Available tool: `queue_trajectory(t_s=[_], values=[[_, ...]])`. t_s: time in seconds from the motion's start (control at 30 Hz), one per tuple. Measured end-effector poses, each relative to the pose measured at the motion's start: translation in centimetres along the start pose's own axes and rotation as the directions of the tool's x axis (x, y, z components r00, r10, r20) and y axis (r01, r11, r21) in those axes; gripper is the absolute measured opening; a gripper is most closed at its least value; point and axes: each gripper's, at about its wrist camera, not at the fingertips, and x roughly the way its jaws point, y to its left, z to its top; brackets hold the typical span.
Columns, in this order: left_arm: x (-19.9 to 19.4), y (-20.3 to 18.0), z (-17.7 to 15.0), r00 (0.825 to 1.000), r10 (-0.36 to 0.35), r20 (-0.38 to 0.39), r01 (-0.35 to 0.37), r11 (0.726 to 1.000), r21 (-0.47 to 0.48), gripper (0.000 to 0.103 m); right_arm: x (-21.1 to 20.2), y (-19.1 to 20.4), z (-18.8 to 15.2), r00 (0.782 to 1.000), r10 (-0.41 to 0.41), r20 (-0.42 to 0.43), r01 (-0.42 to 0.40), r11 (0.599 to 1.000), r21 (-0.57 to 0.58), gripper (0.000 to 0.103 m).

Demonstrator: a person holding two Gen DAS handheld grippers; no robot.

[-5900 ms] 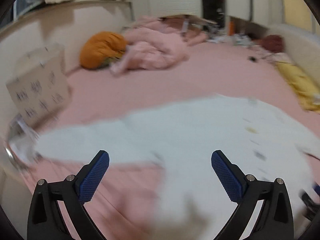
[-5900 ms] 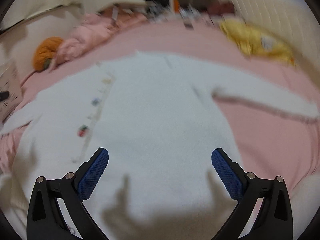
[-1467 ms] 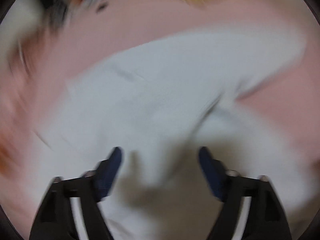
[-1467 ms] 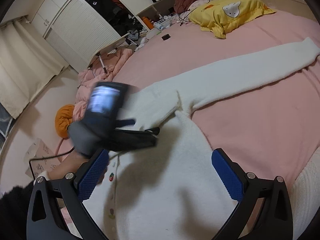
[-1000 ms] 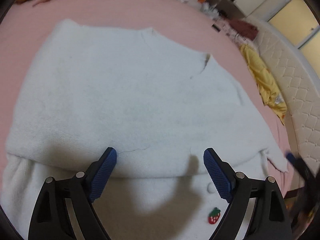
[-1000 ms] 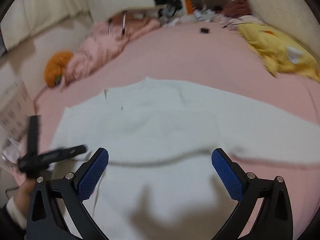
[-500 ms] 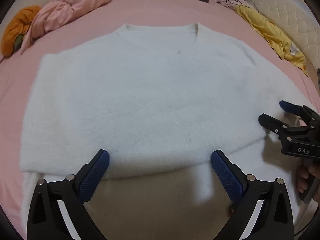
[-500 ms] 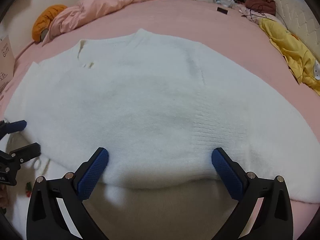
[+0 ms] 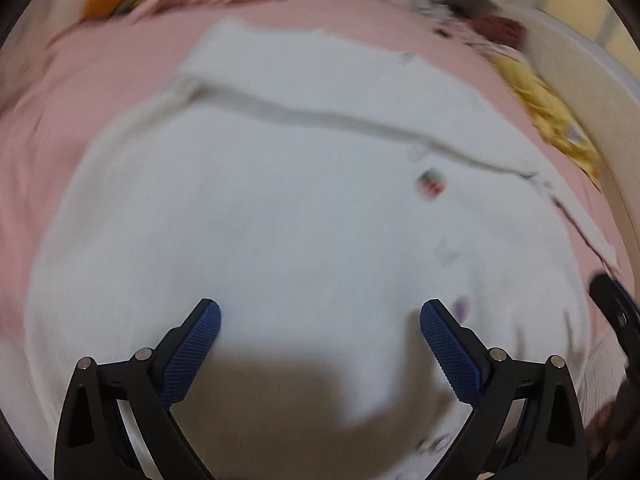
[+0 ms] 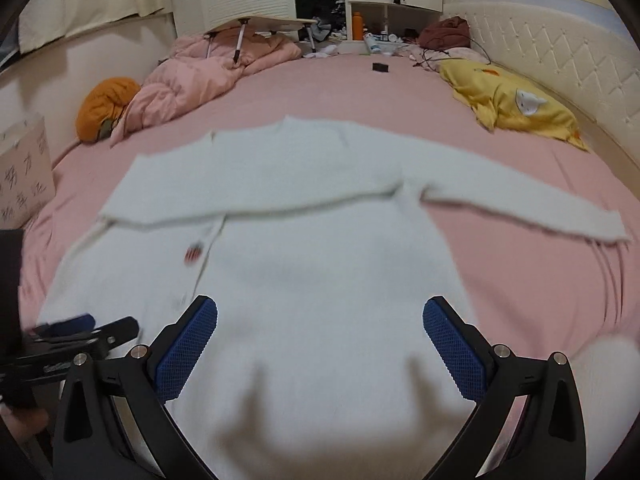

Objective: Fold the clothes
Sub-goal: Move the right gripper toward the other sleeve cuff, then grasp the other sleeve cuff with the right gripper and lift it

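Observation:
A white knitted cardigan (image 10: 320, 248) lies flat on the pink bed (image 10: 540, 280), front up, with a strawberry button (image 10: 193, 252) on its placket. One sleeve (image 10: 248, 184) is folded across the chest. The other sleeve (image 10: 560, 208) stretches out to the right. My right gripper (image 10: 320, 320) hovers open over the lower body of the cardigan, nothing between its blue pads. In the blurred left wrist view my left gripper (image 9: 320, 312) is also open above the cardigan (image 9: 280, 200), near the strawberry button (image 9: 432, 182). Neither gripper holds cloth.
A yellow garment (image 10: 516, 104) lies at the far right by the padded headboard (image 10: 560, 60). A pink quilt (image 10: 200, 76), an orange cushion (image 10: 106, 106) and a cardboard box (image 10: 24, 172) line the left side. A small black item (image 10: 380, 67) lies on the far sheet.
Both grippers have drawn back from the folded sleeve toward the cardigan's lower part, so the whole garment now shows. The left gripper's jaws stand slightly wider than a second ago.

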Motion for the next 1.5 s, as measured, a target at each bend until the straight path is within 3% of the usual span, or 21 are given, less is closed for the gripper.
queue_trajectory(t_s=[0.1, 0.17, 0.23, 0.33, 0.77, 0.93, 1.03, 1.1, 1.27, 1.47, 1.5], values=[[-1.3, -0.2, 0.2, 0.997, -0.016, 0.080, 0.017, 1.000, -0.010, 0.100, -1.0, 0.5, 0.2, 0.999, 0.025, 0.028, -0.024, 0.999, -0.033, 0.103], [-1.8, -0.9, -0.3, 0.994, 0.028, 0.108, -0.032, 0.999, 0.040, 0.100, -1.9, 0.5, 0.4, 0.997, 0.046, 0.057, -0.045, 0.999, -0.030, 0.103], [-1.5, -1.4, -0.6, 0.995, 0.049, 0.085, -0.055, 0.997, 0.063, 0.100, -2.2, 0.8, 0.7, 0.997, 0.044, 0.058, -0.042, 0.999, -0.030, 0.103], [-1.2, -1.5, -0.8, 0.999, 0.000, 0.050, -0.003, 0.998, 0.064, 0.100, -2.4, 0.8, 0.7, 0.997, 0.048, 0.064, -0.046, 0.998, -0.031, 0.103], [-1.2, -1.7, -1.2, 0.999, 0.020, 0.028, -0.023, 0.993, 0.113, 0.100, -2.4, -0.6, 1.3, 0.996, 0.065, 0.065, -0.066, 0.998, 0.013, 0.103], [0.5, -1.1, -1.2, 0.998, 0.052, -0.024, -0.050, 0.994, 0.095, 0.102, -1.3, -5.0, 2.5, 0.980, 0.197, 0.040, -0.201, 0.960, 0.193, 0.103], [2.3, -1.3, -1.5, 0.993, 0.100, -0.063, -0.091, 0.987, 0.132, 0.103, -0.6, -10.4, 3.4, 0.962, 0.271, 0.044, -0.268, 0.889, 0.370, 0.103], [2.5, -1.4, -1.6, 0.991, 0.116, -0.066, -0.106, 0.985, 0.137, 0.103, -0.5, -14.7, 3.7, 0.949, 0.305, 0.082, -0.305, 0.812, 0.497, 0.103], [2.8, -1.2, -1.3, 0.992, 0.109, -0.059, -0.101, 0.987, 0.129, 0.103, -1.1, -28.8, 3.2, 0.917, 0.280, 0.285, -0.393, 0.505, 0.769, 0.103], [3.0, -1.3, -0.9, 0.992, 0.118, -0.044, -0.111, 0.985, 0.133, 0.103, 0.7, -45.3, -1.2, 0.935, 0.097, 0.340, -0.353, 0.205, 0.913, 0.103], [3.1, -1.3, -0.9, 0.992, 0.120, -0.042, -0.113, 0.985, 0.133, 0.103, 1.3, -46.8, -1.8, 0.936, 0.096, 0.339, -0.351, 0.178, 0.919, 0.103]])
